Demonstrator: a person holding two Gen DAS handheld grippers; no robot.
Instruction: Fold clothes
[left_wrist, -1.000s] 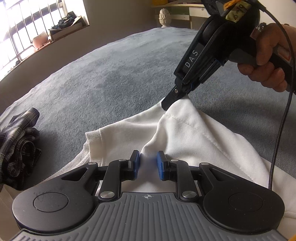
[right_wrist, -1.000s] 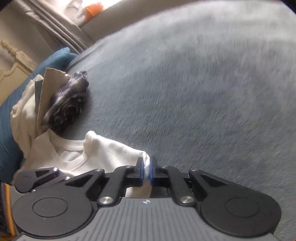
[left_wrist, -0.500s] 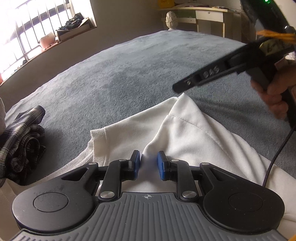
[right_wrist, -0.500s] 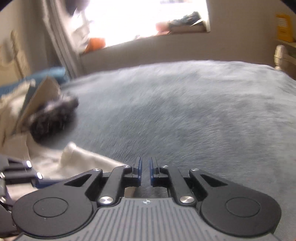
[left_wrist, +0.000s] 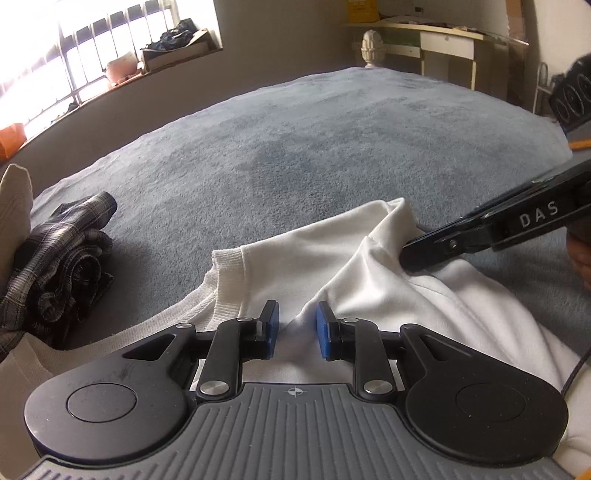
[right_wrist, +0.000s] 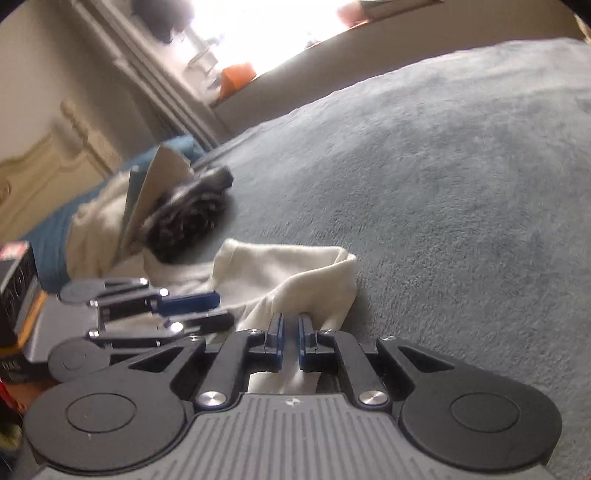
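Note:
A white T-shirt (left_wrist: 332, 266) lies on the grey-blue blanket, its ribbed collar (left_wrist: 229, 273) to the left. My left gripper (left_wrist: 295, 326) is open low over the shirt, a raised fold of cloth between its blue pads without being pinched. My right gripper (left_wrist: 410, 254) comes in from the right and touches the shirt's sleeve seam. In the right wrist view the right gripper (right_wrist: 291, 338) has its pads slightly apart over the white sleeve (right_wrist: 295, 273), not clamped. The left gripper (right_wrist: 195, 308) shows there at the left.
A crumpled dark plaid garment (left_wrist: 62, 258) lies on the blanket (left_wrist: 332, 147) to the left, with cream cloth (right_wrist: 99, 229) and a blue pillow (right_wrist: 48, 236) beside it. A window ledge and a desk (left_wrist: 436, 37) stand beyond the bed.
My right gripper let go of the sleeve corner, swung up and away, then came back down onto the sleeve seam. The sleeve dropped onto the blanket. My left gripper stayed open in place.

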